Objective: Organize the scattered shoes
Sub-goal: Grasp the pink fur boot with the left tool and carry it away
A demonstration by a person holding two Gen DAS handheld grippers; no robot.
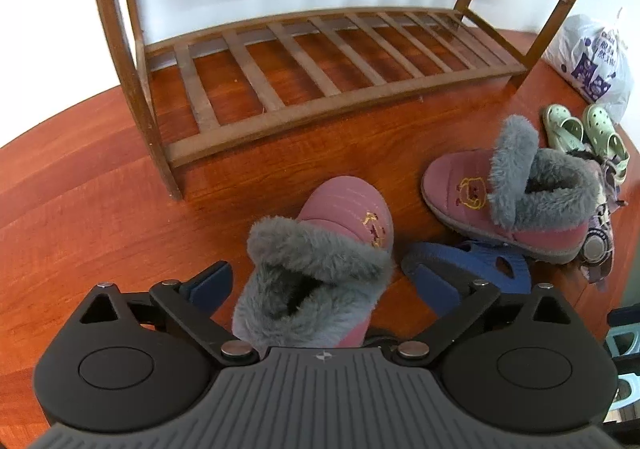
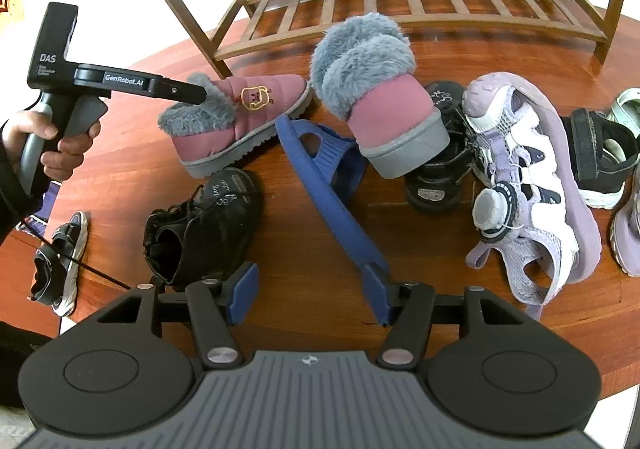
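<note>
Down on the red-brown floor: shoes are lying in a jumble near the wooden shoe rack (image 1: 320, 61).
Left tongs (image 1: 320, 285): standing wide apart, not squeezing; a pink boot with grey fur (image 1: 320, 249) is sitting between them.
Right tongs (image 2: 310, 289): standing partly apart, gripping nothing; a blue sandal (image 2: 332, 189) is lying just ahead.
Second pink boot (image 2: 380, 105): tipping onto a black shoe (image 2: 436, 169).
Purple sandal (image 2: 528, 185): lying on its side.
</note>
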